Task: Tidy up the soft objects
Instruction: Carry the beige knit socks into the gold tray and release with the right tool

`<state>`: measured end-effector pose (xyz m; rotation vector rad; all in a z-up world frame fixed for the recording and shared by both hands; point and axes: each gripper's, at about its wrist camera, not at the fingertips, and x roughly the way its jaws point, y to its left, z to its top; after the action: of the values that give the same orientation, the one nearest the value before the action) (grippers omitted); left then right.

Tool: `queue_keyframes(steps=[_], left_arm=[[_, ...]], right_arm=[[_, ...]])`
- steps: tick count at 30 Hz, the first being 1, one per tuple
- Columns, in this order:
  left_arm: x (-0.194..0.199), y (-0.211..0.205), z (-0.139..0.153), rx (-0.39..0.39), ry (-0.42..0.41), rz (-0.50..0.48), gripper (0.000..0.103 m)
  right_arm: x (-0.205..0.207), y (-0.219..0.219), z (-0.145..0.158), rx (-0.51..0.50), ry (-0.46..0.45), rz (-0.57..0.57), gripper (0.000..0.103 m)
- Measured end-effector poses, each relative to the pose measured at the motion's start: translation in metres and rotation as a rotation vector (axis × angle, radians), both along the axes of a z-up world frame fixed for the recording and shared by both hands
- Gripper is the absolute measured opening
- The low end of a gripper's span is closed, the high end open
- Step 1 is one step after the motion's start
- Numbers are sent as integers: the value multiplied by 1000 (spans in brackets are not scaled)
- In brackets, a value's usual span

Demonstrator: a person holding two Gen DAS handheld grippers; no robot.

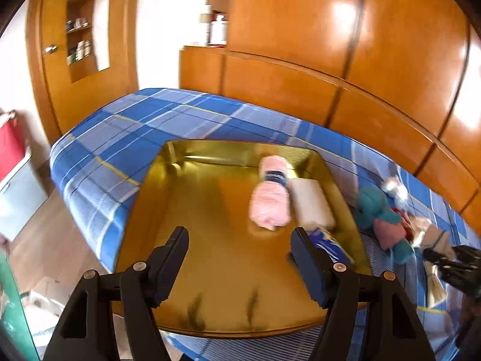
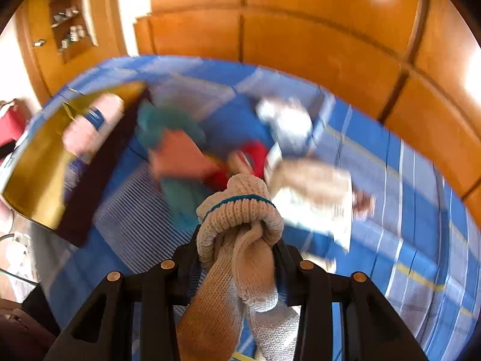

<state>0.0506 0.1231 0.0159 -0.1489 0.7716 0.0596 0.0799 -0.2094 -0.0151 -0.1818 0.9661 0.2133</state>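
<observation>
**Over the bed, a sock bundle is in the grip**

On the blue checked bed (image 1: 126,138) sits a gold tray (image 1: 210,255) holding a pink roll (image 1: 269,201) and a white pad (image 1: 312,204). The right gripper (image 2: 240,240) pinches a beige rolled sock bundle (image 2: 240,210) above the loose pile (image 2: 186,150) beside the tray. The left gripper (image 1: 240,258) hangs spread and empty over the tray. This looks like the carrying step; next the bundle needs moving across and setting down in the tray's bare part.

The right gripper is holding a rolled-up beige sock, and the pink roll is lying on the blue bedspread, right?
Not quite. The pink roll lies inside the gold tray, as the left wrist view shows. The right gripper does hold the rolled beige sock.
</observation>
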Motion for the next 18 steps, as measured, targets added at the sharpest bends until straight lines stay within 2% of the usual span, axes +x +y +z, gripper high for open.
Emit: queue_keyframes(steps=[5, 9, 13, 18], left_arm=[[-4, 33, 1, -19, -9, 82, 71], [-7, 54, 3, -31, -17, 132, 71], [-11, 70, 3, -41, -22, 165, 71], [-14, 82, -2, -55, -10, 184, 71]], right_arm=[[0, 60, 45, 49, -72, 209, 40], [0, 128, 56, 114, -55, 397, 40], [10, 196, 38, 165, 31, 518, 40], [28, 244, -9, 170, 162, 507, 40]])
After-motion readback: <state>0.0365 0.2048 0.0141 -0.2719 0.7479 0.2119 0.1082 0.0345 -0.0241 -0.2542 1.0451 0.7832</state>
